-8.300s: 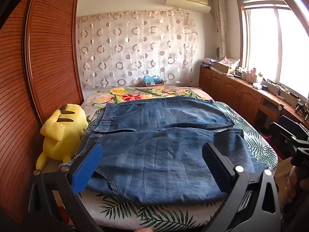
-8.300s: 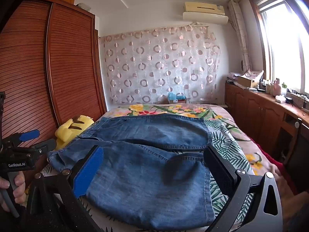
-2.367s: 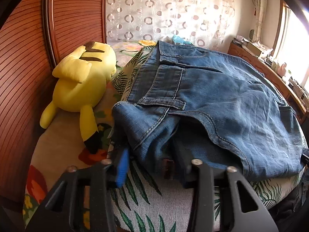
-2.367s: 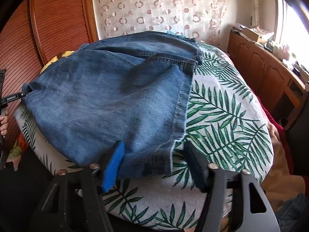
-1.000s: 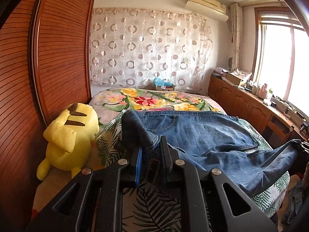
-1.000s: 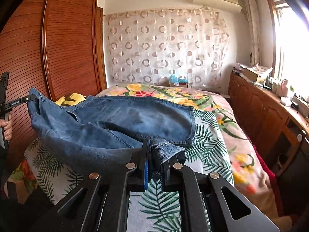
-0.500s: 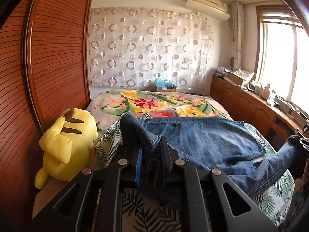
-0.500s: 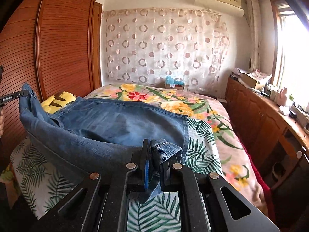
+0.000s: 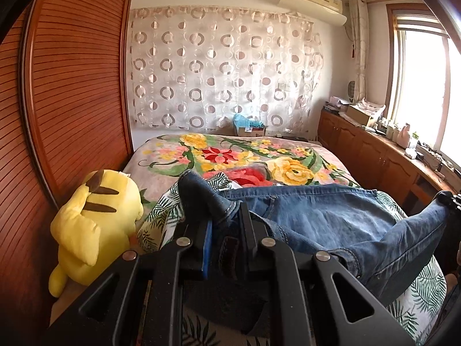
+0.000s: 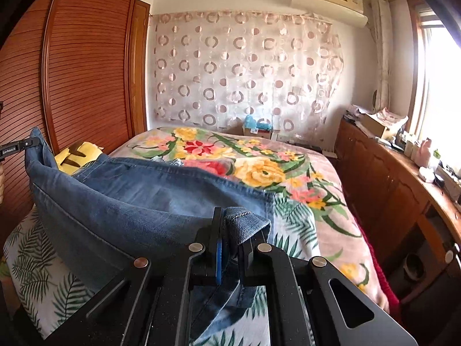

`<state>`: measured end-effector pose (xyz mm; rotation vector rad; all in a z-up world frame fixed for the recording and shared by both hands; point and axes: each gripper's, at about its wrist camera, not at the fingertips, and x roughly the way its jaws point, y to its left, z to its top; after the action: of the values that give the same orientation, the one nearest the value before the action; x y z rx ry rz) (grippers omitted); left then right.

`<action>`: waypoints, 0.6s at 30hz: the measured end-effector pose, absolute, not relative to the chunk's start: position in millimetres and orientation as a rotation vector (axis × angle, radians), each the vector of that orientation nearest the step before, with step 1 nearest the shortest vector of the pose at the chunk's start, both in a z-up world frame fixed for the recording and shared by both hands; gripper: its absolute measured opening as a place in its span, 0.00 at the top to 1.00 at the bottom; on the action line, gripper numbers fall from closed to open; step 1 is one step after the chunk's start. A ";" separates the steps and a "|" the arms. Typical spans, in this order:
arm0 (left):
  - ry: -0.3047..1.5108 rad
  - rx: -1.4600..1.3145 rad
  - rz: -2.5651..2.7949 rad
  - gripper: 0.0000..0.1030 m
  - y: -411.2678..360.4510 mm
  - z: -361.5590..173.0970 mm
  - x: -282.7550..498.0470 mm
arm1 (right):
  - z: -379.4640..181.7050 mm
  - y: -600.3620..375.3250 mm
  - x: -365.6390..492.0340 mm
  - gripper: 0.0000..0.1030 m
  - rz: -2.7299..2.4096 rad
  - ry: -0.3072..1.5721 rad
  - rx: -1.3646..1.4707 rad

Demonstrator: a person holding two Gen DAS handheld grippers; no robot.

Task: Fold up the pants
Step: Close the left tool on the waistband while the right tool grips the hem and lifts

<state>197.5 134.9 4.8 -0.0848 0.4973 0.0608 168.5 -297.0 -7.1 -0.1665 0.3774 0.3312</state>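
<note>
— Jeans [image 9: 311,216] are up off the near end of the bed [image 9: 173,155], aren't they?

— Partly. The far part lies flat on the leafy sheet [image 10: 37,262], the near edge is lifted and sags between the two claws.

— What has the left gripper [image 9: 224,230] got?

— A thick bunch of dark denim, pinched tight between its narrow jaws, at the left near corner of the pants. It sits just right of the yellow plush toy [image 9: 95,216] leaning by the wooden wardrobe [image 9: 72,86].

— And the right gripper [image 10: 232,239]?

— Nearly closed on a folded hem corner; the cloth pokes up above the pads and hangs down below them. That's the right near corner.

— So the denim stretches across between them?

— Yes, in a slack band. From the right-hand camera the left claw's tip shows at the far left edge, with the fabric rising to it.

— Behind it all?

— Flowered blanket [image 10: 259,167], circle-patterned curtain [image 9: 219,69], cabinets [image 10: 389,184] along the window on the right.
</note>
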 end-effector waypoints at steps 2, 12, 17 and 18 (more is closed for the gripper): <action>0.497 -0.084 0.063 0.84 135.0 4.8 207.4 | -5.3 -296.3 175.9 0.93 0.330 0.372 -0.171; 0.505 -0.068 0.061 0.84 130.7 7.6 253.3 | -2.1 -295.2 197.4 0.93 0.320 0.354 -0.184; 0.504 -0.061 0.068 0.84 132.7 10.6 273.1 | -0.3 -290.1 204.1 0.93 0.318 0.329 -0.202; 0.503 -0.062 0.071 0.84 134.5 11.0 277.3 | -0.7 -289.1 206.9 0.93 0.318 0.328 -0.205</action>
<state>277.3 134.5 11.0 -0.0622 0.5028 0.0707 206.9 -289.1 -0.7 -0.2046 0.3276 0.3184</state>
